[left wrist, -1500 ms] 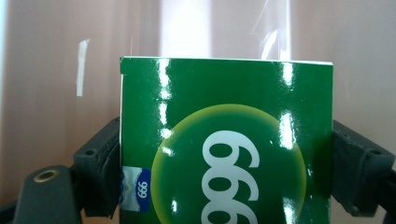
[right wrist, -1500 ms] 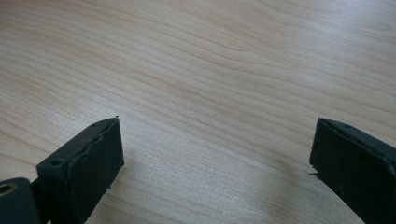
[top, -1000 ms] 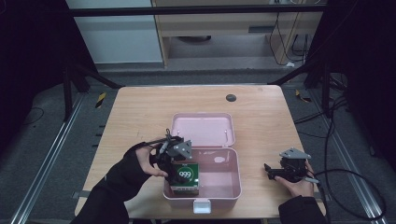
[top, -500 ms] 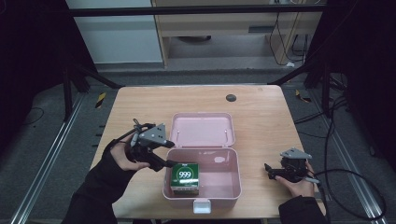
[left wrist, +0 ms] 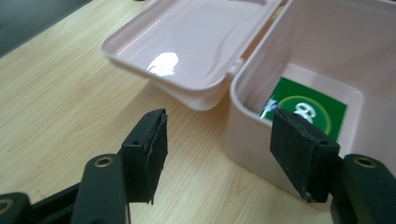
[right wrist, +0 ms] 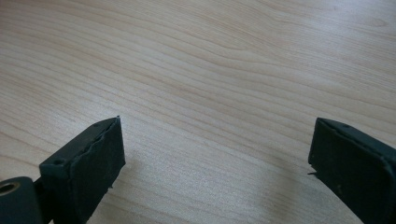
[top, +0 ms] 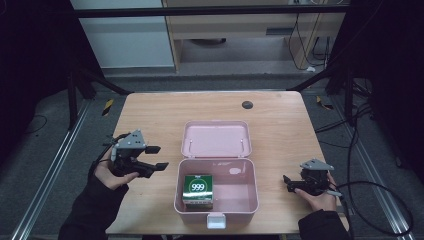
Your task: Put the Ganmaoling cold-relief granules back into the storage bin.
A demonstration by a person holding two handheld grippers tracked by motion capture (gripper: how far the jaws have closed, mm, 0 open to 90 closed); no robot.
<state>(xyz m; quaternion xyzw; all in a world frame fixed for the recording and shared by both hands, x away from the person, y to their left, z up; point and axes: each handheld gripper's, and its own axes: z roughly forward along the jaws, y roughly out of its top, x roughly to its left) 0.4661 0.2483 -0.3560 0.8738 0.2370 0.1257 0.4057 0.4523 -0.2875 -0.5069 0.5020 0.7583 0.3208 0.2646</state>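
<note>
Green box [top: 198, 190] inside pink case [top: 247, 200]; both grippers' fingers open, holding nothing.

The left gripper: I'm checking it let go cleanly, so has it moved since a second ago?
Yes. The left gripper has drawn away leftward from the pink box, jaws apart and empty; the green carton sits inside.

Green box [top: 198, 190] inside open pink case [top: 250, 200]; left gripper [top: 156, 157] beside case, empty.
</note>
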